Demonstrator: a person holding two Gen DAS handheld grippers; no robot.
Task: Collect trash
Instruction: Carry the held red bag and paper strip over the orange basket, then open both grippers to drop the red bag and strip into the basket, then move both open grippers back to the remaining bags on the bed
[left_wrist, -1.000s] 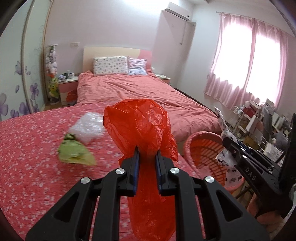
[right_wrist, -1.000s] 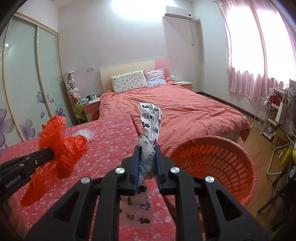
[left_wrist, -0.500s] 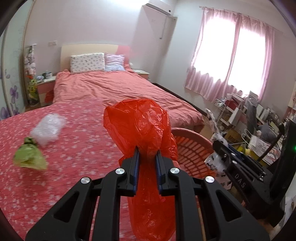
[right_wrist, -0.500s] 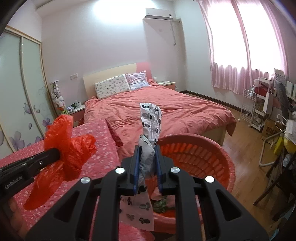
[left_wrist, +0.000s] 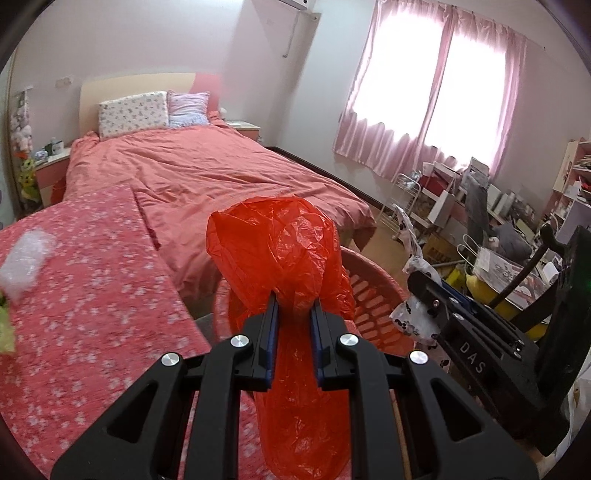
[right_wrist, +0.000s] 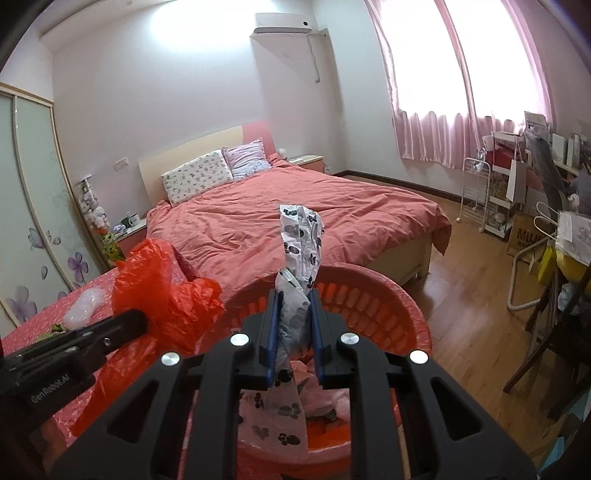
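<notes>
A bed (right_wrist: 295, 218) with a coral quilt and two pillows (right_wrist: 218, 171) fills the far middle; pink curtains (right_wrist: 458, 81) glow at right over wood floor (right_wrist: 476, 288), an air conditioner (right_wrist: 282, 26) high on the pale wall

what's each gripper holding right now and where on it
Left hand-held gripper: red plastic bag, pinched at its bunched middle. Right hand-held gripper: paw-print plastic bag, pinched at its twisted middle.

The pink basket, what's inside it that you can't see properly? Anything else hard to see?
- Pink basket, right wrist view: the right hand-held gripper and its paw-print bag cover most of the contents.
- Same basket, left wrist view: the red bag in the left hand-held gripper hides the inside.
- Green wrapper, left wrist view: cut off by the edge, blurred.
</notes>
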